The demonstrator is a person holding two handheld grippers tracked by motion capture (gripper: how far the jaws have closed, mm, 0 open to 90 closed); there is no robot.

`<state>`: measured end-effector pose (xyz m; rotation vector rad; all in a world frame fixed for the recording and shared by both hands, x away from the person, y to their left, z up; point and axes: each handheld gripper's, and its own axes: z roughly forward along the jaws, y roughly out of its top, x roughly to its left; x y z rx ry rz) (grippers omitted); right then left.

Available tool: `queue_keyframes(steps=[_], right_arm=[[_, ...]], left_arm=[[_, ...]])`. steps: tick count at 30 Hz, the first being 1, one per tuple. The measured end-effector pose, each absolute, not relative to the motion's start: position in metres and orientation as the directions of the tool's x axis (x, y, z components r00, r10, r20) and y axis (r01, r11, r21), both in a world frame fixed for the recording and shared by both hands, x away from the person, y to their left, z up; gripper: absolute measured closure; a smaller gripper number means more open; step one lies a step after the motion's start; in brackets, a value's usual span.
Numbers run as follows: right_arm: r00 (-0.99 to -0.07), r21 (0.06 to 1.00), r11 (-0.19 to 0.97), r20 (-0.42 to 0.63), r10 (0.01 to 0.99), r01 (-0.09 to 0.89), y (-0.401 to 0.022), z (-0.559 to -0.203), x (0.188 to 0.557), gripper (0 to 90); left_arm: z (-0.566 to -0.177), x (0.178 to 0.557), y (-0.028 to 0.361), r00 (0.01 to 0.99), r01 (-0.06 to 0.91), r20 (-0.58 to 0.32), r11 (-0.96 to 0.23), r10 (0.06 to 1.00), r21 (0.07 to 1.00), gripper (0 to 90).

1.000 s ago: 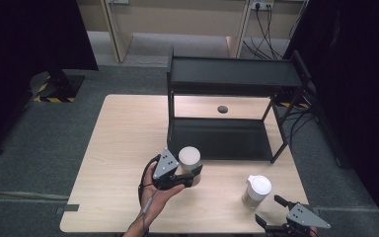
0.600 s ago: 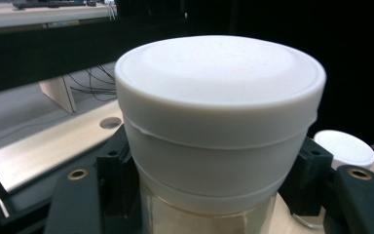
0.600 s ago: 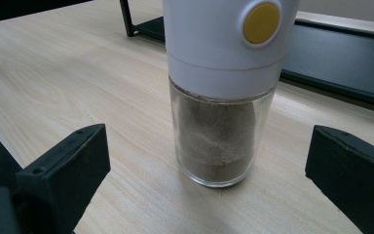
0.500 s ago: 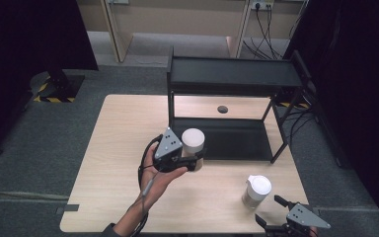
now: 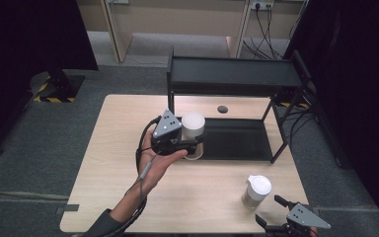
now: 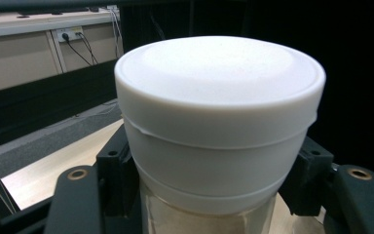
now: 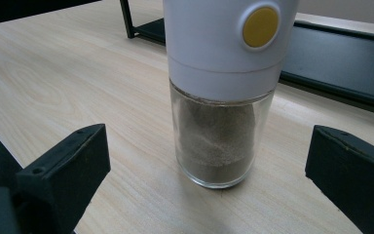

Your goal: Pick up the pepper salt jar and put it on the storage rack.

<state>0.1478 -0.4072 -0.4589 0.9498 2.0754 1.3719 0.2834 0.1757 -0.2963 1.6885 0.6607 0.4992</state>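
The left gripper has carried its clamped white-capped jar nearer the black shelf; the right gripper gapes wide before a seemingly spice-filled jar.

Left gripper raised over the table near its middle, jaws clamped on a white-lidded jar, held in the left hand; jar just near-left of the black shelf rack standing at the far right. Second white-capped jar upright near the right near corner; right gripper just nearer, jaws spread, apart from it.
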Motion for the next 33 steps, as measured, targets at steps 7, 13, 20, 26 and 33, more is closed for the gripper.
queue_keyframes(steps=[7, 13, 20, 26, 33], right_arm=[[-0.648, 0.922, 0.259, -0.013, 0.762, 0.287, -0.407, -0.459, 0.148, 2.9], [-0.648, 0.922, 0.259, -0.012, 0.761, 0.287, -0.407, -0.459, 0.148, 2.9], [-0.648, 0.923, 0.256, -0.010, 0.762, 0.288, -0.407, -0.459, 0.148, 2.9], [-0.648, 0.924, 0.254, -0.009, 0.761, 0.286, -0.408, -0.459, 0.147, 2.8], [-0.647, 0.925, 0.251, -0.007, 0.762, 0.286, -0.408, -0.459, 0.148, 2.9]], left_arm=[[-0.278, 0.288, 0.180, 0.744, 0.157, -0.030, -0.131, 0.667, 0.979, 35.1], [-0.262, 0.290, 0.180, 0.743, 0.147, -0.017, -0.138, 0.669, 0.980, 35.1], [-0.241, 0.294, 0.176, 0.748, 0.132, 0.007, -0.159, 0.664, 0.978, 35.1], [-0.228, 0.300, 0.176, 0.753, 0.137, -0.004, -0.150, 0.658, 0.979, 35.1], [-0.211, 0.308, 0.175, 0.743, 0.142, -0.002, -0.154, 0.669, 0.978, 35.1]])
